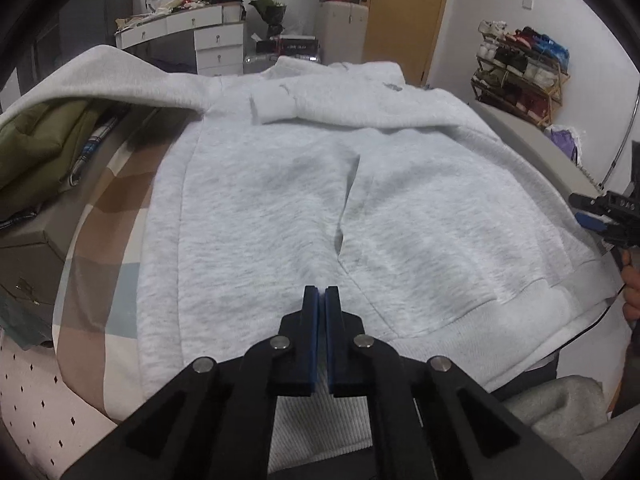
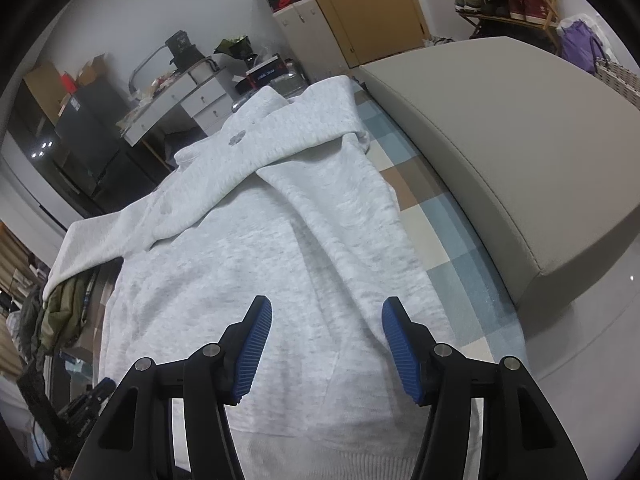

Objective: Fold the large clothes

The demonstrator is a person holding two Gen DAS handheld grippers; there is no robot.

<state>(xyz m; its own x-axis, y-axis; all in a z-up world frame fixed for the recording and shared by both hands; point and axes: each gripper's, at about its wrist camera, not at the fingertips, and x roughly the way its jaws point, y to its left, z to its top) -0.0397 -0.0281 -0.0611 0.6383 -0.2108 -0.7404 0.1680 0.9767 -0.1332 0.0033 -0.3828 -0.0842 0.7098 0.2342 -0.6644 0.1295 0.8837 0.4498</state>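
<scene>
Both tongs hang over the near hem of a large pale grey fleece sweatshirt (image 1: 280, 200). Those in the left hand, the left tongs (image 1: 321, 292), have their blue pads pressed together with nothing visibly caught between them; the tips sit above the ribbed waistband, near the garment's midline. The right tongs (image 2: 327, 308) stand spread, blue ribbed pads apart, with bare fleece showing between them and no grip on it.

From either pair the sweatshirt runs straight away from the tips: its long axis goes from the waistband under the tongs to the collar at the far end. One sleeve, with its ribbed cuff (image 1: 272, 109), lies folded across the chest; a small dark logo (image 2: 237, 139) marks the upper part. In the right wrist view the garment's right edge runs just beside the right tongs, so that side looks the easier one for the right hand to take; the left tongs are closer to the middle. A fold of the hem toward the collar would, I judge, need both pairs spread and set near the two hem corners first.

Beneath the sweatshirt lies a bed with a checked cover in brown, cream and blue (image 2: 436, 240), and a grey padded bed frame (image 2: 520, 140) along its right side. Olive clothing (image 1: 44, 144) is heaped at the left. Beyond are a white chest of drawers (image 1: 218, 46), a wooden door (image 2: 372, 8) and a shoe rack (image 1: 520, 76).
</scene>
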